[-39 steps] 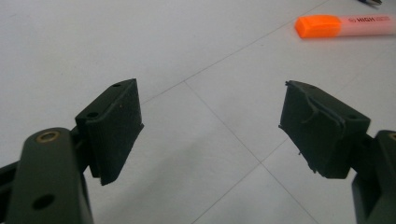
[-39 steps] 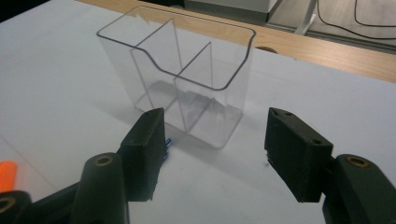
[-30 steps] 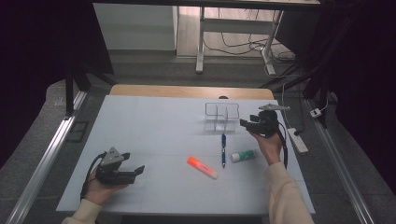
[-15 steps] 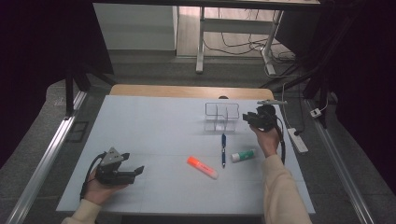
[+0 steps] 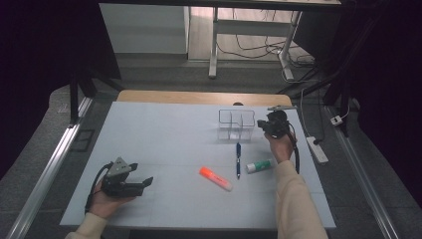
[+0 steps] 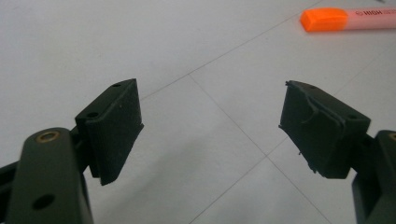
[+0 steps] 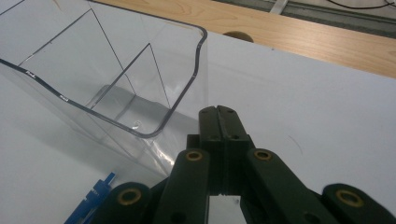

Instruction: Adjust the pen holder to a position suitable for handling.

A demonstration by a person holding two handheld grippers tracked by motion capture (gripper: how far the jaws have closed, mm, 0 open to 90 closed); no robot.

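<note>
Beside the clear plastic organizer (image 5: 237,124), at its right end, the right gripper (image 5: 263,125) hangs just above the white table cover (image 5: 164,144); its jaws have just been closing and now meet flat together with nothing between them, as the right gripper view shows. That organizer (image 7: 116,70) stands upright near the far edge, its compartments divided by clear walls. A blue pen (image 5: 238,159) lies just in front of it, with a green-capped glue stick (image 5: 260,166) to the pen's right and an orange highlighter (image 5: 215,178) to its left. Well apart, at the near left, the left gripper (image 5: 145,183) rests low over the cover, jaws spread wide and holding nothing
</note>
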